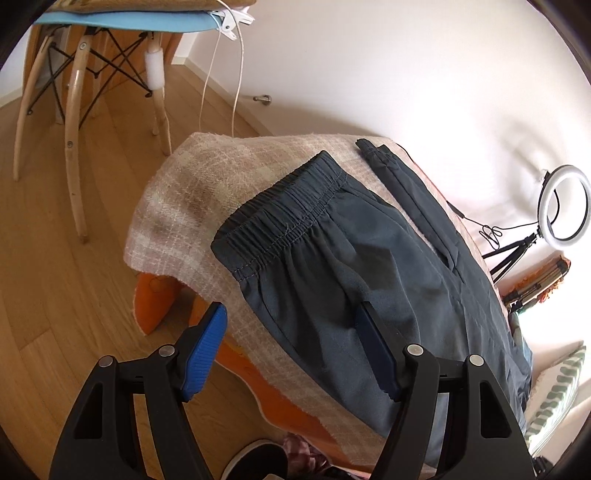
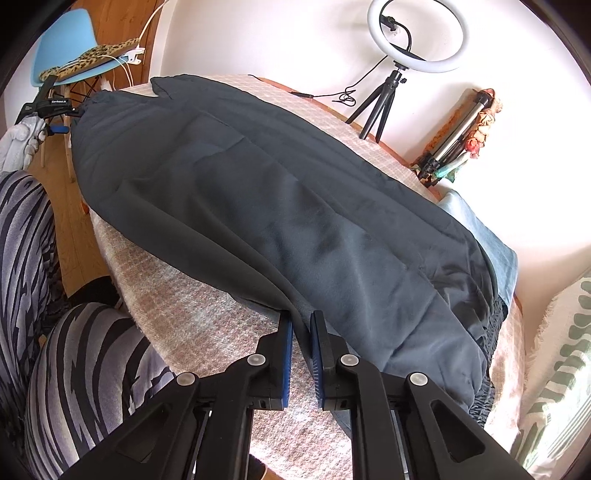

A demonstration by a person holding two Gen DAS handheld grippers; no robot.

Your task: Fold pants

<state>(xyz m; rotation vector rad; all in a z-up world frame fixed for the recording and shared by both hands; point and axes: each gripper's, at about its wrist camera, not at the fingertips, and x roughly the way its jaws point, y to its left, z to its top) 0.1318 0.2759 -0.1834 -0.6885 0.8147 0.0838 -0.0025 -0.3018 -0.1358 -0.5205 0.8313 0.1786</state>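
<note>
Where my right tongs (image 2: 301, 325) reach forward, their blue pads have closed almost together on the near edge of the dark slate-grey woven pants (image 2: 280, 206), and a fold of that cloth runs up between them. Beside them, at the left of that view, my knees in black-and-grey striped leggings (image 2: 81, 354) press against the table. Those pants lie spread lengthwise over a pale pink-and-cream checked woollen cloth (image 2: 177, 306) covering the round orange table (image 1: 258, 373), with their gathered cuffs bunched at the right edge near a folded light blue towel (image 2: 491, 243).

Over at the other end, my left tongs (image 1: 293, 321) stand wide apart, holding nothing. One ribbed blue pad (image 1: 205, 354) hangs off the table edge above the wooden floor (image 1: 55, 295), while the other pad lies over the pants just below the elasticated waistband (image 1: 280, 210); whether it touches the cloth I cannot tell. A second dark strip of the garment lies alongside, farther in. From the right view I can see that same tool at the far left, carried in my white-gloved hand (image 2: 20, 142), just beside the waistband end.

Farther back, a white ring light on a black tripod (image 2: 417, 40) stands on the table by the white wall, with a folded silver tripod (image 2: 465, 129) leaning near it. Beyond the table sits a light blue chair with pale wooden legs (image 1: 122, 22), carrying a leopard-print cloth (image 2: 92, 61).
</note>
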